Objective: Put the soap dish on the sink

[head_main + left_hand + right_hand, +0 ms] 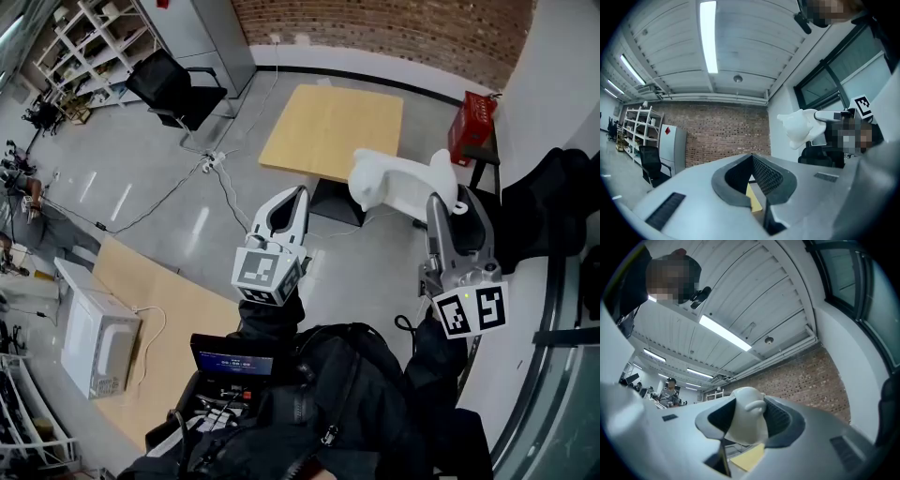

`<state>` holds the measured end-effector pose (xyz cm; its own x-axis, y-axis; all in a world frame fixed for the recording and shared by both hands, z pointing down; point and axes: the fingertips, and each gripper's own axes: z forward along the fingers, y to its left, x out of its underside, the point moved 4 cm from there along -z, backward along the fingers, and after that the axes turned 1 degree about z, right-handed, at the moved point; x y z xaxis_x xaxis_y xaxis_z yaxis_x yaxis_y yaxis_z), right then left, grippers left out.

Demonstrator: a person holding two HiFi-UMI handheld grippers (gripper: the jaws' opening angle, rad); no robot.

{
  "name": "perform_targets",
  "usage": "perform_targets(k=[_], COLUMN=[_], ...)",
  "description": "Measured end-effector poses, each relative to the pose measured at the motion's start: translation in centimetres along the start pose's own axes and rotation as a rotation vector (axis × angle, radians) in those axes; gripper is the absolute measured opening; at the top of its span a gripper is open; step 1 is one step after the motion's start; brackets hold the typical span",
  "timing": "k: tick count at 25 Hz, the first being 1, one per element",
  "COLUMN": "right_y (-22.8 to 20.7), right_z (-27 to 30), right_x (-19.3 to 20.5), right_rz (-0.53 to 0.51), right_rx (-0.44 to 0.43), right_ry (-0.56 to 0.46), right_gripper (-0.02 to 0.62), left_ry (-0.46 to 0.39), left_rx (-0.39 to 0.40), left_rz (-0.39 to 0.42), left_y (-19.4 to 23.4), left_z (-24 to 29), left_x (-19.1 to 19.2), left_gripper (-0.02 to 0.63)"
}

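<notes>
Brick wall (394, 28), grey floor (141, 178), wooden table (333, 127)

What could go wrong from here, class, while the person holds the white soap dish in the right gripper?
1. The right gripper clamps the soap dish by one end only. Most of it juts out sideways, so it may twist or slip between the fingers.
2. The dish is held in the air above the hard floor, and the left gripper is empty and apart from it. A drop could damage it.

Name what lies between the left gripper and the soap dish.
Nothing: in the head view, only open air separates left gripper from soap dish.
</notes>
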<state>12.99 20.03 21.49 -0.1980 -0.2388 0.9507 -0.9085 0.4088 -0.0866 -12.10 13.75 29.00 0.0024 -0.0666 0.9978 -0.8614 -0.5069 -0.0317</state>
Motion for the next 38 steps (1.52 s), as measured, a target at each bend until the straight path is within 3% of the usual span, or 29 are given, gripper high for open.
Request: perform_targets(k=[15,24,38], right_y=[-1.9,-2.7,-6.5], right_z=[-1.9,-0.5,9.6], right_x=[1.3,2.8,6.2], right_rz=[0.082,0.101,0.091], right_rx=[-0.055,-0.069,-0.045], right_ry=[0.016,0.033,0.038], right_gripper=[0.192,0.192,0.192], left_ry=[0.039,0.07,0.051], left_rx=[-0.026,-0.047,-0.007], left_rz=[-0.013,-0.029,-0.043], left_y=[-3.1,-2.2,4.2], left_z=[0.0,0.7,11.1], left_x=[1.8,3.3,5.1], left_gripper=[0.003,0.003,0.003])
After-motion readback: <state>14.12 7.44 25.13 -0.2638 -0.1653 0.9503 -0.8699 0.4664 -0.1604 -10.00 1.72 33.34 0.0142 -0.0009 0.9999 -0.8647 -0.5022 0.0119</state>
